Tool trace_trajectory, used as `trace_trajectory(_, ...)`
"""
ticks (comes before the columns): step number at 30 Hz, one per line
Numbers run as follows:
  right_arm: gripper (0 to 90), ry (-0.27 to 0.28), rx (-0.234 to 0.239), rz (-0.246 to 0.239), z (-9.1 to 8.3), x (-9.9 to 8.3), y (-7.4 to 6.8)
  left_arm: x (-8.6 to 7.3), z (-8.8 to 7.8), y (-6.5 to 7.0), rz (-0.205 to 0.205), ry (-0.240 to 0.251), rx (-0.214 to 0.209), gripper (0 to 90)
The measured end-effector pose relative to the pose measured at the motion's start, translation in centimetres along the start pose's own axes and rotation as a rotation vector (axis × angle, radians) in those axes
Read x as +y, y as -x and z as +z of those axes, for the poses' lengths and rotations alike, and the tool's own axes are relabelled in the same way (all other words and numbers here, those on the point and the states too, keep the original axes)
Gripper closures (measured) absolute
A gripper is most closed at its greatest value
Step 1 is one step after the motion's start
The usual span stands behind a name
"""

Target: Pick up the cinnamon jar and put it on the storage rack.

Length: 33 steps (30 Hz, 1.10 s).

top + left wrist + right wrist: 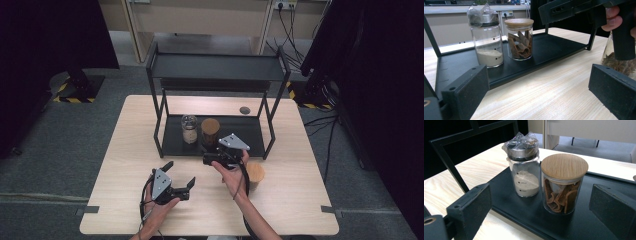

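Pale wood tabletop (125,165), black rack (167,145) on it. My right gripper (540,202) fingers spread wide, empty, facing cinnamon jar (564,182) (bamboo lid) on rack's bottom shelf; left gripper (181,175) fingers also apart, 0 held.

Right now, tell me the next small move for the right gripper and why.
Probably ease the right gripper forward so its open jaws straddle the wooden-lidded jar. That jar stands upright on the rack's lower shelf, just ahead between the jaws but not yet touched, with the powder jar close beside it, so a straight approach seems safest.
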State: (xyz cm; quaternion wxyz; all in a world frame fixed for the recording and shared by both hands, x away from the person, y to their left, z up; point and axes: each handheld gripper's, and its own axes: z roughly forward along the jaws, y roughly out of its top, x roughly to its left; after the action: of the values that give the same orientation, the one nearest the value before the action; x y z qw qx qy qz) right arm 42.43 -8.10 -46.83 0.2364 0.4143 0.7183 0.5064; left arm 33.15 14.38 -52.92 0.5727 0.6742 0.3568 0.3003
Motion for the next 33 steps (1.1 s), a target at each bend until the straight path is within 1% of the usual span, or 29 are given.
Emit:
trace_trajectory(9, 4.9, 0.012, 0.018, -0.002, -0.5, -0.3, -0.4, 0.0, 0.0, 0.0, 0.0, 0.001, 0.0, 2.6)
trace_trajectory(20, 4.9, 0.021, 0.03, -0.002, -1.4, -0.7, -0.5, 0.0, 0.0, 0.0, 0.001, 0.001, -0.001, 2.6)
trace_trajectory(33, 4.9, 0.013, 0.052, -0.011, -2.2, -1.7, -0.9, 0.0, 0.0, 0.0, 0.001, 0.001, -0.002, 2.6)
